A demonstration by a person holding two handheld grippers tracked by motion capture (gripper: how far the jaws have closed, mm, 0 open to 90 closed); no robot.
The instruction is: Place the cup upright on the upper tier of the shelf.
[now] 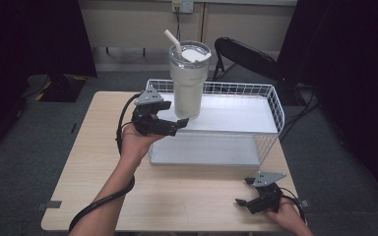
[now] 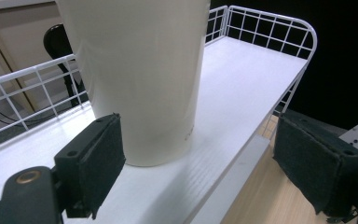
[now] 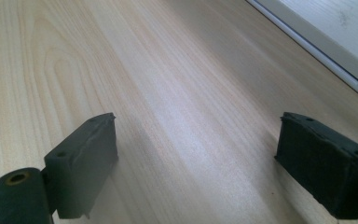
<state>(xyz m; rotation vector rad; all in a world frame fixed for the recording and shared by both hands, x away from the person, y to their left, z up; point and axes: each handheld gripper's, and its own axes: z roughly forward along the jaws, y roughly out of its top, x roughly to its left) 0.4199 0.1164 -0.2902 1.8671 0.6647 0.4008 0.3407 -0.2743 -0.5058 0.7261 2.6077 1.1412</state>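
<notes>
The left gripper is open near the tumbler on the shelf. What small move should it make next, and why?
Probably ease the left gripper forward so its jaws come around the tumbler, then close. The jaws stand wide open, with the tumbler's base upright on the shelf ahead of them and not yet between the pads. The right gripper rests open over the table.

Cream tumbler [image 1: 188, 81], white wire-grid rack [image 1: 270, 101], pale woodgrain table [image 1: 103, 162].

A tall cream tumbler [image 1: 189, 83] with a straw stands upright on the white wire-railed shelf [image 1: 236, 115]. The left gripper [image 1: 183, 123] sits at its base; the right gripper [image 1: 243, 191] rests on the desk [image 1: 98, 162].
</notes>
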